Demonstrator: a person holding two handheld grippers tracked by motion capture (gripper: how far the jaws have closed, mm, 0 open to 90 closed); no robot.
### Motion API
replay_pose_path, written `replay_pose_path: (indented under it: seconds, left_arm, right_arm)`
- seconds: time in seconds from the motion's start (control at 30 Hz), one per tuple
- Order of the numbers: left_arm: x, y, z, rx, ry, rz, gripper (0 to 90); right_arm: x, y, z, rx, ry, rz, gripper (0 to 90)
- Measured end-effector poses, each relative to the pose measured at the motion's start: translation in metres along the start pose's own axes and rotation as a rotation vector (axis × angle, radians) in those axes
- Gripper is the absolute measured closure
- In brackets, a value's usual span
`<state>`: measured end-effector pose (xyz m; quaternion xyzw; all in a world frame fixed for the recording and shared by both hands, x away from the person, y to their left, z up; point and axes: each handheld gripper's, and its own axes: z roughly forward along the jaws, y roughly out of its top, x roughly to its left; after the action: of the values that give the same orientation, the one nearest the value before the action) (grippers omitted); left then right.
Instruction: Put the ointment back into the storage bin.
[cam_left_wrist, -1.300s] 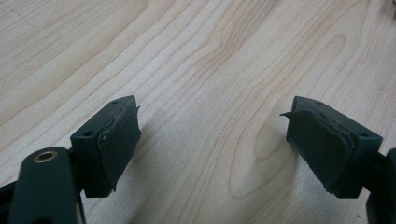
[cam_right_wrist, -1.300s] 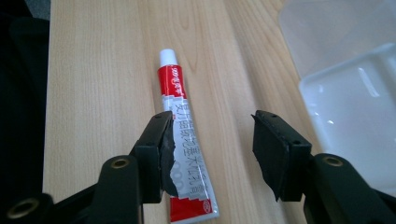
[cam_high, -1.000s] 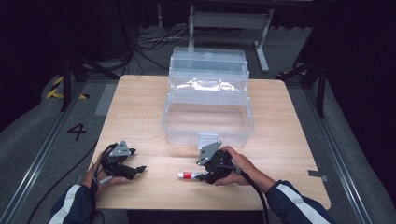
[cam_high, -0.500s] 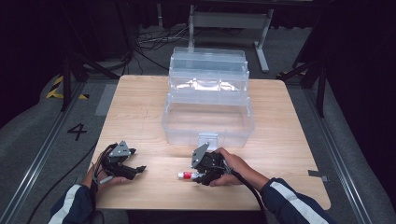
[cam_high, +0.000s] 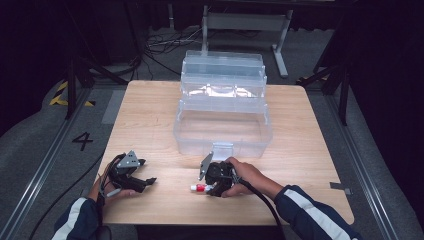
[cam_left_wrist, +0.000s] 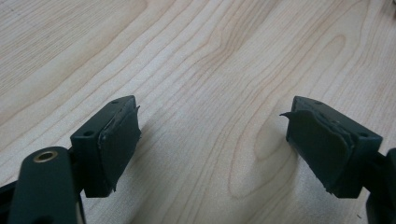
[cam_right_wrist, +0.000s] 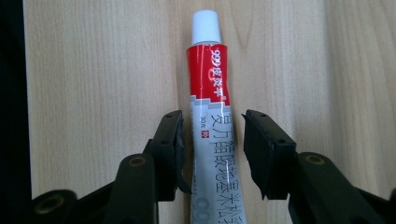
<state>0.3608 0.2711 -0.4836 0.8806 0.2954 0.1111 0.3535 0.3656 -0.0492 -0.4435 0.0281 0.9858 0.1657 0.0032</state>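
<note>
A small tube (cam_high: 199, 188) with a white cap, a red band and a grey body lies flat on the wooden table (cam_high: 150, 110) near its front edge. In the right gripper view the tube (cam_right_wrist: 208, 70) runs lengthwise between my right gripper's (cam_right_wrist: 212, 126) jaws. These jaws have just been closing, and a thin gap still shows on each side of the tube. In the high view my right gripper (cam_high: 207, 188) sits low over the tube. At the front left my left gripper (cam_high: 149, 171) rests on the table, open (cam_left_wrist: 212, 121) with only bare wood between its pads.
A clear plastic tiered box (cam_high: 222, 117) stands open at the middle back of the table, its front wall just beyond my right hand. The table's front edge lies close behind both hands. Cables and a metal frame are on the floor beyond.
My right gripper has shifted left and down onto the tube, and its jaws have narrowed around it. The left gripper has stayed put.
</note>
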Motion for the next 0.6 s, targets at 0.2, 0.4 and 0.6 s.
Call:
replay_pose_path:
  seconds: [0.2, 0.4, 0.6]
  left_arm:
    - [0.000, 0.000, 0.000, 0.000, 0.000, 0.000, 17.7]
    - [0.000, 0.000, 0.000, 0.000, 0.000, 0.000, 17.8]
    - [0.000, 0.000, 0.000, 0.001, -0.001, 0.000, 17.7]
  right_arm:
    - [-0.001, 0.007, 0.005, 0.045, 0.001, -0.016, 61.6]
    - [-0.001, 0.010, 0.005, 0.071, 0.011, -0.014, 63.3]
    - [0.000, 0.014, 0.006, 0.109, 0.016, -0.052, 69.1]
